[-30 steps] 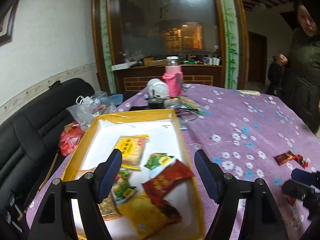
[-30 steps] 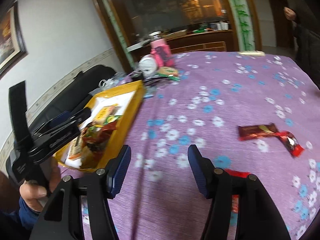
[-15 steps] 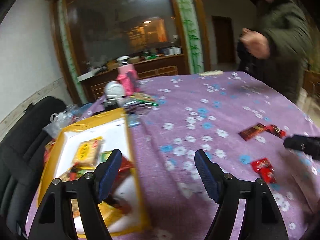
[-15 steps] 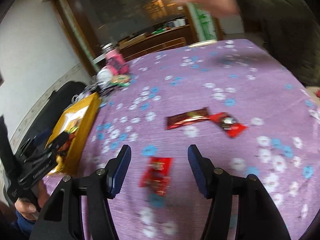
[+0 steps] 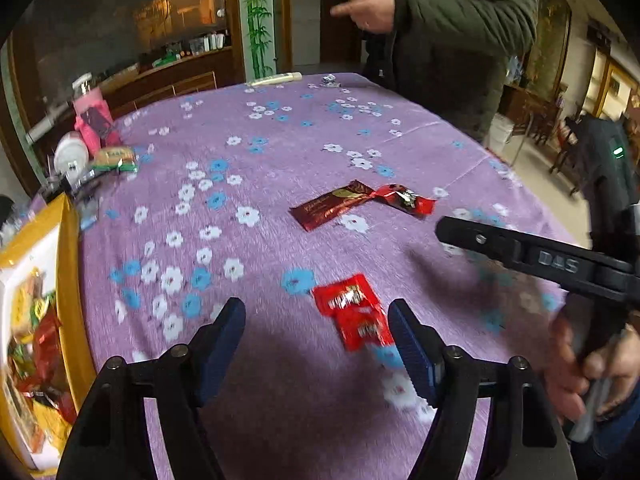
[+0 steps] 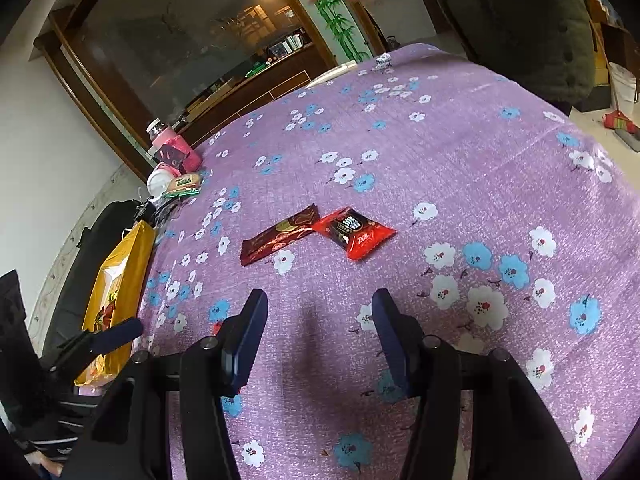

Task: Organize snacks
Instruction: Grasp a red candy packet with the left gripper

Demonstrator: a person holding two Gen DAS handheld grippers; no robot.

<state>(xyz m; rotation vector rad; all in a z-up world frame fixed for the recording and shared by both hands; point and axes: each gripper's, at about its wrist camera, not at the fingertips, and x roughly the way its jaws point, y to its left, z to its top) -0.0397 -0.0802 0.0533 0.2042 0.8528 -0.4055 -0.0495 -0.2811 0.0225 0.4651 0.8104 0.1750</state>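
My left gripper (image 5: 316,328) is open and empty above the purple flowered tablecloth, with a pair of bright red snack packets (image 5: 354,316) lying just ahead near its right finger. A dark red bar (image 5: 332,204) and a red candy packet (image 5: 406,199) lie further out. My right gripper (image 6: 318,320) is open and empty, a short way in front of the same bar (image 6: 280,236) and red packet (image 6: 354,230). The yellow box (image 5: 70,280) holding several snacks sits at the table's left edge; it also shows in the right wrist view (image 6: 120,276).
A person in a dark green coat (image 5: 460,36) stands at the far side of the table, hand raised. A pink bottle (image 5: 92,120), a white round object (image 5: 70,156) and a green packet (image 5: 116,158) crowd the back left. My right gripper's finger (image 5: 520,254) reaches in from the right.
Both grippers have swung right, away from the yellow box. The left one now faces the bright red packets, and the right one has moved past them toward the dark bar and red candy packet.
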